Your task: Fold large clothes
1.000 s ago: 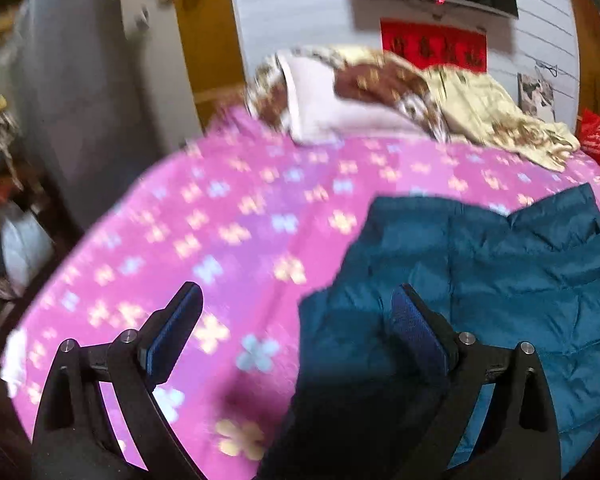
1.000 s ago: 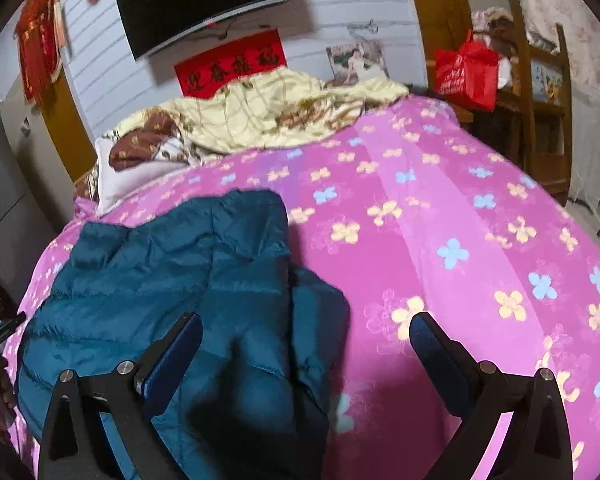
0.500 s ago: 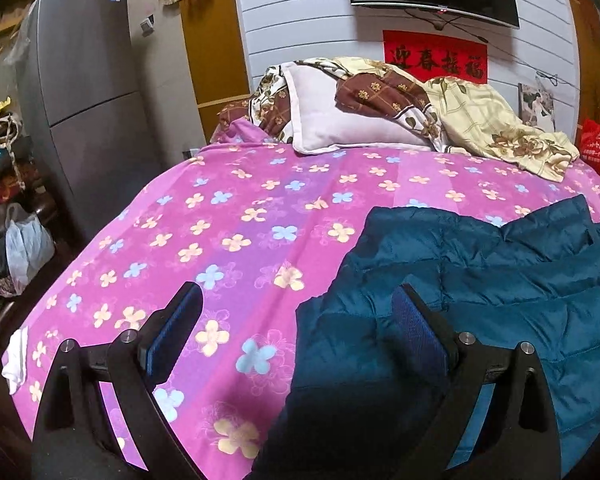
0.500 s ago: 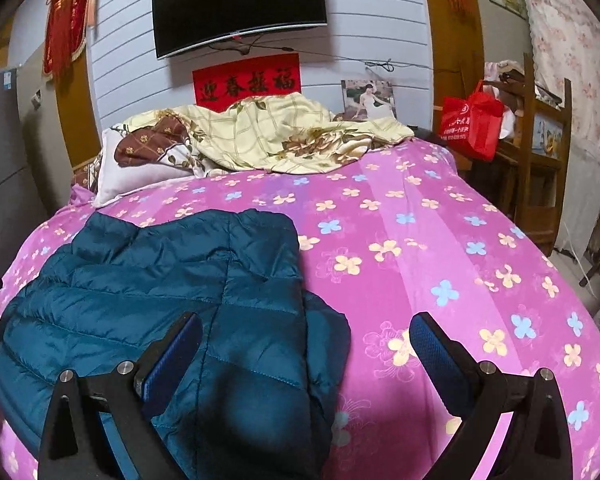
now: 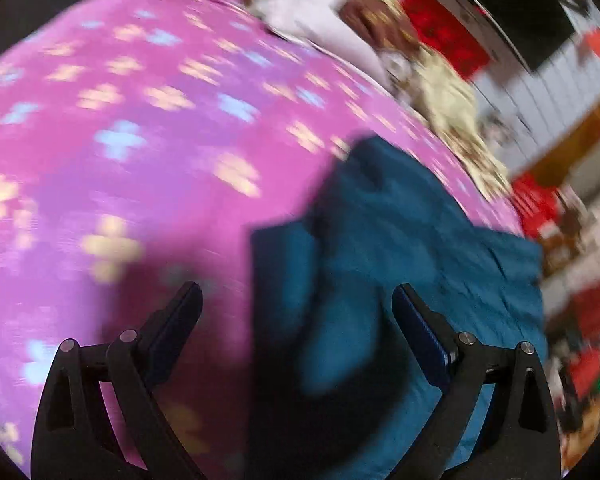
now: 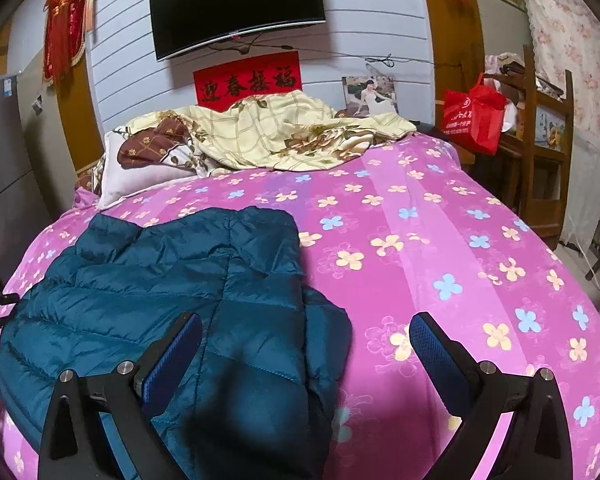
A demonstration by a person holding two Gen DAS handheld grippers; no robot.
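A teal quilted puffer jacket (image 6: 168,280) lies spread on the pink flowered bedspread (image 6: 440,248); its near right part hangs in a dark fold (image 6: 324,328). My right gripper (image 6: 306,332) is open just above that fold, with nothing between its fingers. The left wrist view is tilted and blurred. In it the jacket (image 5: 420,256) fills the lower right, and my left gripper (image 5: 296,308) stands open over its left edge, holding nothing.
A crumpled yellow quilt (image 6: 284,136) and pillows (image 6: 140,168) lie at the head of the bed. A wooden chair (image 6: 540,148) with a red bag (image 6: 474,118) stands at the right. A grey fridge (image 6: 0,168) stands left. A TV (image 6: 236,4) hangs on the wall.
The left gripper has swung down and rolled fast toward the jacket's left edge, blurring its view. The right gripper has shifted only slightly. Both stay open.
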